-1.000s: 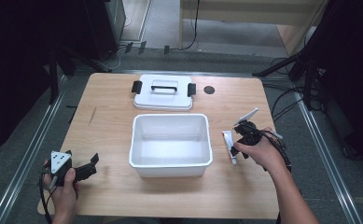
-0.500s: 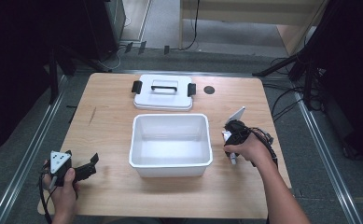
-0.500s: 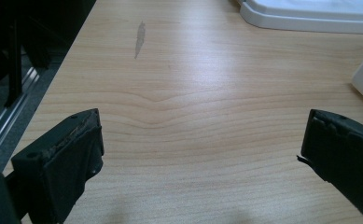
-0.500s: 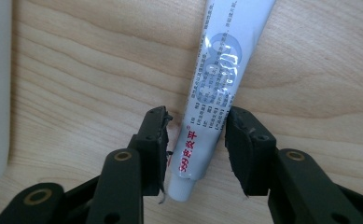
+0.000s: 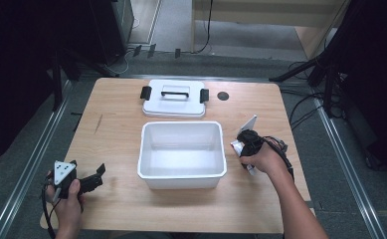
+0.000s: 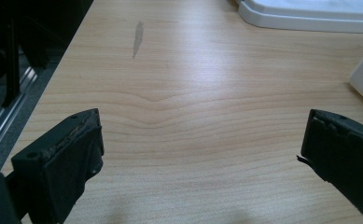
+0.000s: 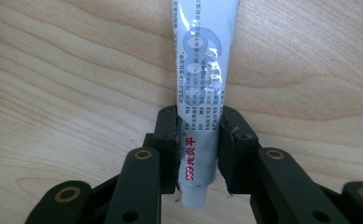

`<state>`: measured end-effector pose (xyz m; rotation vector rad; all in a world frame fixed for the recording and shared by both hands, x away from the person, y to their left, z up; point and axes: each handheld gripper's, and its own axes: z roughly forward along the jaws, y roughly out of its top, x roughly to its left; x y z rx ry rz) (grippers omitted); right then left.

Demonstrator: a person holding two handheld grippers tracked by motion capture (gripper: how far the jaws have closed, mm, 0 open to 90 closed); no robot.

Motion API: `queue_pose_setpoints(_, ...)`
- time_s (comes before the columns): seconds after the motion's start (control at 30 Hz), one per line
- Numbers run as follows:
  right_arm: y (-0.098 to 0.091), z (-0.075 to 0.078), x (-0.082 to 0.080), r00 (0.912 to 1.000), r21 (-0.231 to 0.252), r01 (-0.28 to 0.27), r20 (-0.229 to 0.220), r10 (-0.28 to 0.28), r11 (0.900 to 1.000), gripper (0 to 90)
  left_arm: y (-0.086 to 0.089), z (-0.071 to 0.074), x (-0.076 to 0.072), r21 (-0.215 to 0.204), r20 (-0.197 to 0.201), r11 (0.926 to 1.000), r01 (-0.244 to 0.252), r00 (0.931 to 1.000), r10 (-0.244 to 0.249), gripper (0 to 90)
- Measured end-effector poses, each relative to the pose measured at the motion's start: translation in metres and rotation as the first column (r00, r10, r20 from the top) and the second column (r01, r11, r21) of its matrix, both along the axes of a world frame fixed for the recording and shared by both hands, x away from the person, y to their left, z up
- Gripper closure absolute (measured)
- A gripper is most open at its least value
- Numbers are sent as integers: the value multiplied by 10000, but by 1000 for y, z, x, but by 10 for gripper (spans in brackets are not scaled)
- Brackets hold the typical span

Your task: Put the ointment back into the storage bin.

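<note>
A white tube (image 7: pixel 202 65) with blue and red print is clamped between the two jaws of my right gripper (image 7: pixel 199 149), its cap end toward the camera, over bare wood. In the high view that right gripper (image 5: pixel 245 144) sits just right of the open white bin (image 5: pixel 182 174), with the tube (image 5: pixel 238 148) pale under the hand. The bin's white lid (image 5: pixel 174 102) with black clips lies behind the bin. My left gripper (image 5: pixel 89 180) rests near the table's front left corner, jaws wide apart with only wood between them (image 6: pixel 202 154).
The wooden table (image 5: pixel 116 129) has a dark round hole (image 5: pixel 223 96) near its back right. A grey smear (image 6: pixel 137 37) marks the wood ahead of the left gripper. Cables trail off the right edge. Metal rails and dark floor surround the table.
The right gripper has shifted left toward the bin's right wall while holding the tube. The left gripper has stayed put.
</note>
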<state>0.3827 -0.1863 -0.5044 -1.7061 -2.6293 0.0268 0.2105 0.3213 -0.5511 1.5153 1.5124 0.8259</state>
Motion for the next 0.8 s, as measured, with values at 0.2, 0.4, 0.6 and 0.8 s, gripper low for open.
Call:
queue_pose_setpoints(0.2,1,0,-3,9997,-69,-155,199,156,9999,721,1,0,0,-83,-14,10000,16,10000,-16,0)
queue_pose_setpoints(0.4,-4,1,-2,9993,180,-297,243,292,9994,723,2,0,0,-87,22,10000,13,10000,-13,0)
queue_pose_setpoints(0.6,-12,19,-1,9989,652,-153,445,124,9978,723,2,0,0,-87,14,10000,21,10000,-20,0)
queue_pose_setpoints(0.8,-17,41,-1,9973,919,-250,708,185,9955,723,3,0,0,-232,30,9997,85,10000,-84,0)
